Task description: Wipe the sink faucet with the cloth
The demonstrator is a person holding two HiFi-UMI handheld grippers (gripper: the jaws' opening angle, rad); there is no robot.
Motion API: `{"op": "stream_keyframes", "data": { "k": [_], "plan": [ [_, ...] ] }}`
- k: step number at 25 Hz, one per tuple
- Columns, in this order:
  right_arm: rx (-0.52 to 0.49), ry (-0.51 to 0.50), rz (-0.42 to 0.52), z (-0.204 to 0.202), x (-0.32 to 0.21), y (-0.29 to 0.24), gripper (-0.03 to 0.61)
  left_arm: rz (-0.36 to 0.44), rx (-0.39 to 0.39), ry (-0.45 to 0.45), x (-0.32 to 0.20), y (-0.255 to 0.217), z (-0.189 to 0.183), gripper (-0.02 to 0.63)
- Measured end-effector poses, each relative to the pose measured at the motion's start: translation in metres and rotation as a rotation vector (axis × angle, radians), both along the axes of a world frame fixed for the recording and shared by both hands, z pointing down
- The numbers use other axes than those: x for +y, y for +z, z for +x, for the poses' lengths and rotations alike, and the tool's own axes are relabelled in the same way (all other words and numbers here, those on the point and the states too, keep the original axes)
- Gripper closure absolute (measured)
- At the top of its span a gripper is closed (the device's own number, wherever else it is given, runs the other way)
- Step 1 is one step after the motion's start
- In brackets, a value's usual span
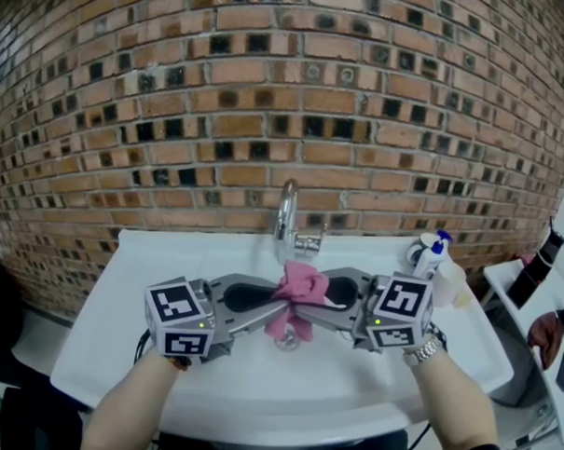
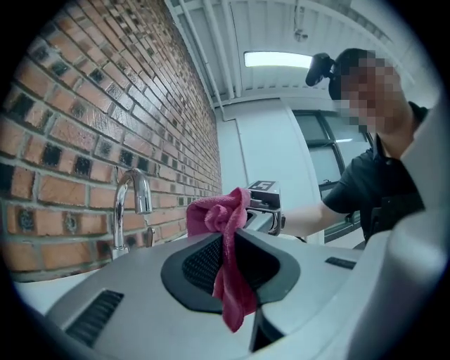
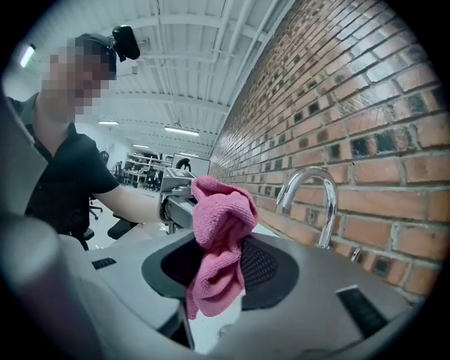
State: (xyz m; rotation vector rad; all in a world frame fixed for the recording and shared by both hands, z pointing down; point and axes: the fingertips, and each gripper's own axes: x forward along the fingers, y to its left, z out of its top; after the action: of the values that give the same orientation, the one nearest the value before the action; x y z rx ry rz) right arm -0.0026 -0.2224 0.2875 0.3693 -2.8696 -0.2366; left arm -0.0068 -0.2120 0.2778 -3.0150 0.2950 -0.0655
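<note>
A pink cloth (image 1: 298,287) hangs bunched over the white sink (image 1: 110,324), just in front of the chrome faucet (image 1: 286,218). My two grippers point at each other from either side of it. The left gripper (image 1: 280,308) is shut on the cloth (image 2: 226,228), whose loose tail droops between its jaws. The right gripper (image 1: 310,314) stands open; the cloth (image 3: 219,232) drapes in the wide gap and the pads do not press it. In the left gripper view the faucet (image 2: 132,200) rises left of the cloth; in the right gripper view the faucet (image 3: 311,191) rises to its right.
A brick wall (image 1: 269,98) stands right behind the faucet. A spray bottle (image 1: 436,252) and a pale cup (image 1: 450,283) sit on the sink's back right corner. The drain (image 1: 289,342) lies under the cloth. A side table with dark items (image 1: 534,268) is at the far right.
</note>
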Motion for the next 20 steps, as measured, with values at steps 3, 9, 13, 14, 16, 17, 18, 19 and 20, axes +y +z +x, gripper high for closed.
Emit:
{"op": "stream_keyframes", "data": {
  "k": [3,9,13,14,16,17,18,19,20],
  "plan": [
    [0.007,0.006,0.011,0.002,0.0,0.0,0.42,0.021,-0.009,-0.015,0.0,0.0,0.001,0.557],
    [0.02,0.018,0.014,0.004,-0.001,0.001,0.414,0.029,-0.011,-0.026,0.001,0.001,0.001,0.557],
    [0.033,0.024,0.024,0.005,-0.002,0.003,0.414,0.034,-0.017,-0.038,0.0,0.003,0.001,0.557],
    [0.038,0.022,0.029,0.005,-0.001,0.003,0.414,0.038,-0.017,-0.051,-0.001,0.003,0.0,0.557],
    [0.038,0.01,0.04,0.004,0.002,0.002,0.428,0.043,-0.008,-0.095,-0.009,0.003,-0.003,0.537],
    [0.034,-0.001,0.041,0.004,0.003,0.0,0.433,0.035,0.0,-0.114,-0.013,0.002,-0.005,0.483],
    [0.029,-0.014,0.039,0.003,0.006,-0.002,0.433,0.02,0.009,-0.119,-0.016,0.001,-0.007,0.412],
    [0.024,-0.029,0.034,0.003,0.008,-0.003,0.433,-0.002,0.02,-0.105,-0.016,0.0,-0.008,0.376],
    [0.021,-0.047,0.028,0.001,0.011,-0.004,0.433,-0.028,0.031,-0.075,-0.015,0.0,-0.008,0.368]
  ]
}}
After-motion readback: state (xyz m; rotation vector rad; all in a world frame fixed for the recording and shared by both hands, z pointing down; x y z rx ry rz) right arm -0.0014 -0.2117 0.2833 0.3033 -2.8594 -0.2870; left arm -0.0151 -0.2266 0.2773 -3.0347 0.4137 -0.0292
